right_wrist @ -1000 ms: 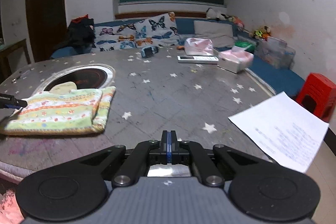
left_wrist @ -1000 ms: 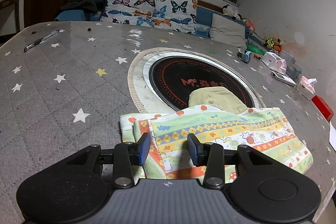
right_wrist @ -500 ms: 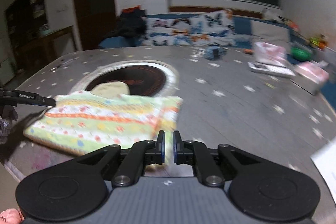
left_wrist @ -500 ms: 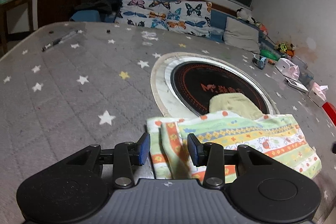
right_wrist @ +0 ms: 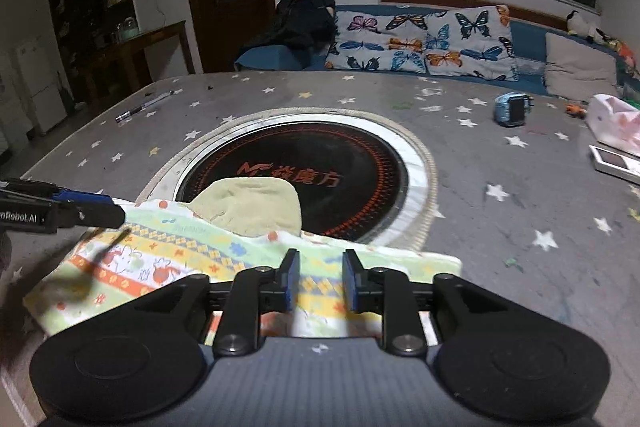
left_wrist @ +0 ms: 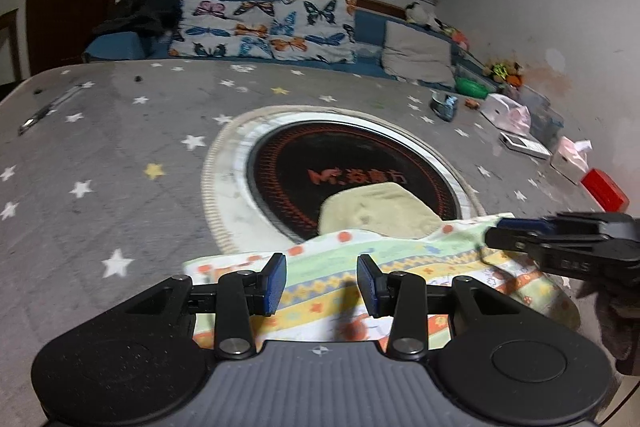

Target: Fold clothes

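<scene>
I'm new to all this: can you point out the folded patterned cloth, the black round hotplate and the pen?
folded patterned cloth [right_wrist: 176, 255], right wrist view, striped top layer.
black round hotplate [right_wrist: 320, 163], right wrist view, dark glass centre.
pen [right_wrist: 144, 105], right wrist view, mid-barrel.

Folded garment [left_wrist: 360, 267] lies at table's [left_wrist: 120, 155] near edge, far edge overlapping round cooktop [left_wrist: 352, 167] set in table centre. Left gripper [left_wrist: 322, 285] over garment's left part, right gripper [right_wrist: 318, 281] over its right. Sofa [right_wrist: 432, 39] behind table.
</scene>
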